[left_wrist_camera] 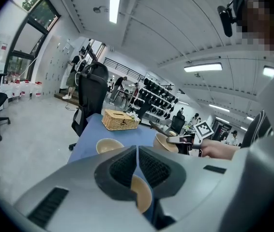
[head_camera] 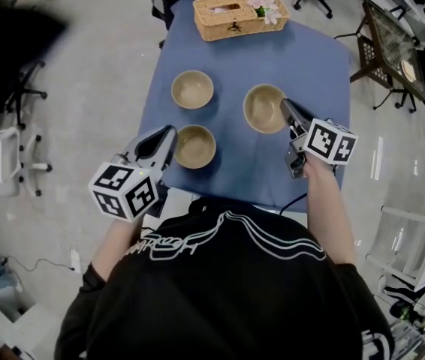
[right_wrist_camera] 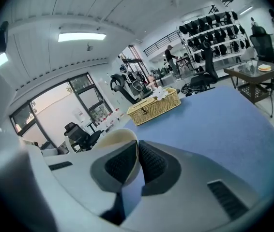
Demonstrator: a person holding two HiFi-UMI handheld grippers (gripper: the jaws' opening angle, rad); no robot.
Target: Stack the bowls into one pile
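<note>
Bowls, round tan ceramic: 3, all empty, apart on blue table (head_camera: 325, 73). 1 woven wicker basket (head_camera: 220, 25) held pale flowers (head_camera: 265, 6). Left gripper (head_camera: 172, 134) jaws pinched near bowl (head_camera: 195, 147) rim, right gripper (head_camera: 284, 105) jaws pinched right bowl (head_camera: 261, 109) rim; far bowl (head_camera: 192, 89) free.

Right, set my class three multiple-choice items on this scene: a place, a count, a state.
1. The wicker basket stands: A at the far end of the table; B at its near edge; C on the floor.
2. How many bowls show: A two; B three; C five.
3. The right gripper is: A wide open; B shut on the rim of a bowl; C shut on the basket.
Answers: A, the head view shows it at the far end; B, three can be counted there; B, the rim sits between its pads.
</note>
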